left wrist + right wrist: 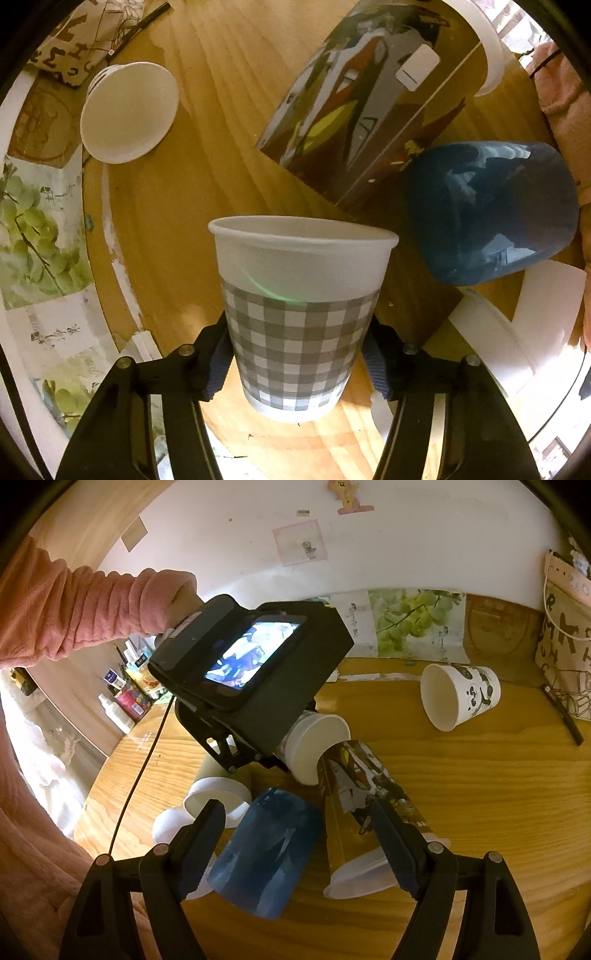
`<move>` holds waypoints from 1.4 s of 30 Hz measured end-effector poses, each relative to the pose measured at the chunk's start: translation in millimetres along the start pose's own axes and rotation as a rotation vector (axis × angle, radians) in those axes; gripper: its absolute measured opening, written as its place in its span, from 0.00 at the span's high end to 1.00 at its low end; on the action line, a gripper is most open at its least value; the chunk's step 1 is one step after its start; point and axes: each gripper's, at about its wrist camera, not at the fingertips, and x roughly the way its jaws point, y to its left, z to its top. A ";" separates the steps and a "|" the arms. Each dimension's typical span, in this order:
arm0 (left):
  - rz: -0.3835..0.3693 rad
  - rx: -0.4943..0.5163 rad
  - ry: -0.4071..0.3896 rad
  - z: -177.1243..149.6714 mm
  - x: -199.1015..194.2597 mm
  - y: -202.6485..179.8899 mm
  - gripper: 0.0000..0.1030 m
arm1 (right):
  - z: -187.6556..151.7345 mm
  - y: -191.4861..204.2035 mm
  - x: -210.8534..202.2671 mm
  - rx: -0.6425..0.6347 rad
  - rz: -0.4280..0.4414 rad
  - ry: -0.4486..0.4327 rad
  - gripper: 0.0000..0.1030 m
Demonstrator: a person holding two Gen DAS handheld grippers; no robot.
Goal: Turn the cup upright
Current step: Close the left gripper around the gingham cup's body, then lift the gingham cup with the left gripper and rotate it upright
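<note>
My left gripper (295, 365) is shut on a grey-checked white paper cup (299, 314), held by its lower body above the wooden table, mouth pointing away from the camera. In the right wrist view the same cup (317, 749) sticks out of the left gripper tilted, mouth toward the table. My right gripper (295, 845) is open and empty, hovering over a blue cup (266, 853) that lies on its side. A white panda-print cup (458, 698) lies on its side at the far right; it also shows in the left wrist view (129, 110).
A tall illustrated box (365, 99) lies on the round wooden table (207, 177) beside the blue cup (491, 214). White cups or lids (218, 801) lie near the blue cup. A paper bag (565, 635) and pen (565, 716) are at the far right. Bottles (125, 698) stand left.
</note>
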 end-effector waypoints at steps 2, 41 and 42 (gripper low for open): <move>-0.015 -0.010 -0.004 0.2 1.7 4.1 0.38 | 0.1 -1.8 0.0 0.006 0.002 -0.002 0.20; -0.261 -0.888 -0.250 -127.4 -47.1 84.7 0.40 | 4.6 -14.1 -28.8 0.039 0.043 -0.098 0.20; -0.253 -0.907 -0.261 -130.7 -50.4 83.1 0.40 | 5.0 -14.4 -30.5 0.047 0.047 -0.103 0.20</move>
